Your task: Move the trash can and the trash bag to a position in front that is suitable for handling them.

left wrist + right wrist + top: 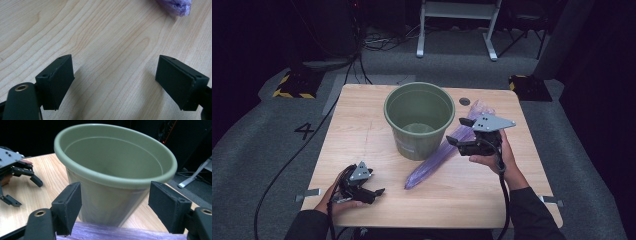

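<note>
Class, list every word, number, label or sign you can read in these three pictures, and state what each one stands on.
"4": a dark numeral on the grey carpet left of the table, seen in the high view.
Pale patch on the outer wall of the green bucket: possibly a label, too blurred to read.
Yellow and black hazard stripes on the floor block at the table's far left corner: a sign, no words.

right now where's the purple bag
In the high view the purple bag lies slantwise on the table, right of centre, against the green bucket, its far end under the right gripper.
</note>
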`<act>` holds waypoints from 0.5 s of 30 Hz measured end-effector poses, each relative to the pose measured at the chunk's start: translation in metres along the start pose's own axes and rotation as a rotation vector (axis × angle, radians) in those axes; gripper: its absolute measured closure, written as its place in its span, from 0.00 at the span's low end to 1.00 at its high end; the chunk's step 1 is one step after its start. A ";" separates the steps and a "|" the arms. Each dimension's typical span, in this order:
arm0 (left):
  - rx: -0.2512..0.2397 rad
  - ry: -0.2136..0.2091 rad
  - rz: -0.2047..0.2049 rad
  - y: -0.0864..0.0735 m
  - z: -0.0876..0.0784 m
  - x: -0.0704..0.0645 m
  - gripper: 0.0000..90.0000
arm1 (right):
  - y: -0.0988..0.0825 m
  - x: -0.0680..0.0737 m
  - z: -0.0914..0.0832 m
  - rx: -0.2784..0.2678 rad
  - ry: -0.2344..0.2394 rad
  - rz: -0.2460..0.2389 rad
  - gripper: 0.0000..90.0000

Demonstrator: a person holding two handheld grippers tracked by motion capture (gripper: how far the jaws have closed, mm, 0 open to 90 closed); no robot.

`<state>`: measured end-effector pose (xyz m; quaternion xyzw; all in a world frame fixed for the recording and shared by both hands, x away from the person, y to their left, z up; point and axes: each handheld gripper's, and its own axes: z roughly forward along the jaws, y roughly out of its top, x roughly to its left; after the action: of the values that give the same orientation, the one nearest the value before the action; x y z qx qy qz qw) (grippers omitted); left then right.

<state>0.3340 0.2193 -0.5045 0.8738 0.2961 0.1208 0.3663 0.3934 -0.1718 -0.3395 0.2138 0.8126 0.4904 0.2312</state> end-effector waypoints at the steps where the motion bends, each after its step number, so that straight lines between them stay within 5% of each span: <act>1: 0.000 0.000 0.000 0.000 0.000 0.000 0.16 | 0.000 0.000 0.000 0.000 0.000 0.000 0.29; 15: 0.000 0.000 0.000 0.000 0.000 0.000 0.16 | 0.020 0.009 0.007 0.004 0.034 -0.042 0.29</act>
<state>0.3340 0.2194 -0.5045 0.8739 0.2961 0.1208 0.3662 0.3922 -0.1531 -0.3258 0.1887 0.8218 0.4873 0.2272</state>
